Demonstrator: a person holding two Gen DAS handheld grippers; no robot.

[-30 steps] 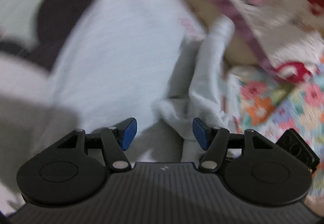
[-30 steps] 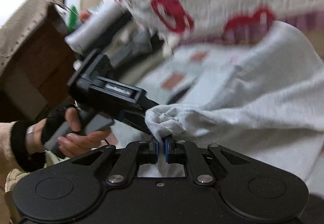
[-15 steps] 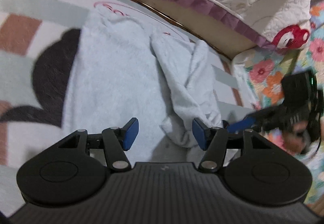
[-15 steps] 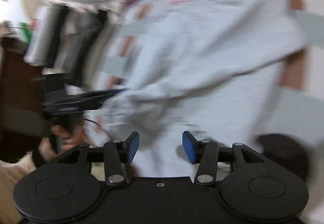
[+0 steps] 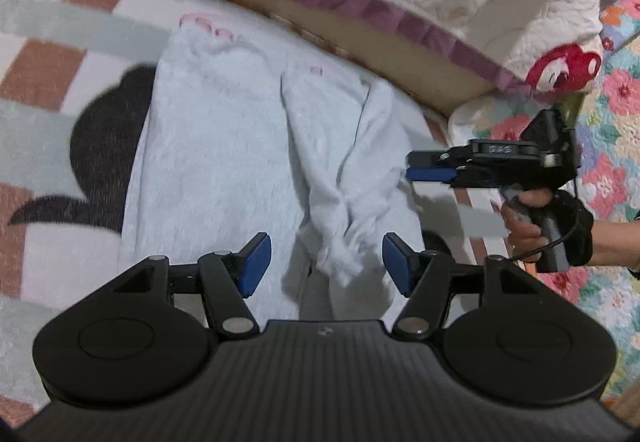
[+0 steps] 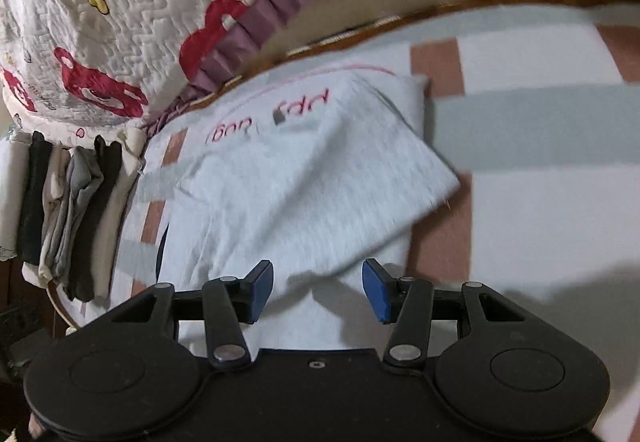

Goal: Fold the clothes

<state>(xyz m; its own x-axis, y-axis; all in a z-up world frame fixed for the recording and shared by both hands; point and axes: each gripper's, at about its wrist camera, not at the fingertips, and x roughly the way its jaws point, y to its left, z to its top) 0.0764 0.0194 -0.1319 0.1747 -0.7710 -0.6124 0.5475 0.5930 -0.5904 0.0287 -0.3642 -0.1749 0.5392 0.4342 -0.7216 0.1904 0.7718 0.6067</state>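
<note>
Sweatshirt (image 5: 216, 170) lies partly folded on the blanket (image 5: 48, 42), one sleeve (image 5: 344, 170) across it; both tongs (image 5: 326, 266) (image 6: 318, 288) gape wide, empty.

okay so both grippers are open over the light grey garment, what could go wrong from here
The folded-in sleeve ends in a bunched cuff between the left gripper fingers; grabbing there may drag the fold open. The right gripper hovers over a loose flap edge on the light grey garment; a shallow pinch might catch one layer only.
</note>
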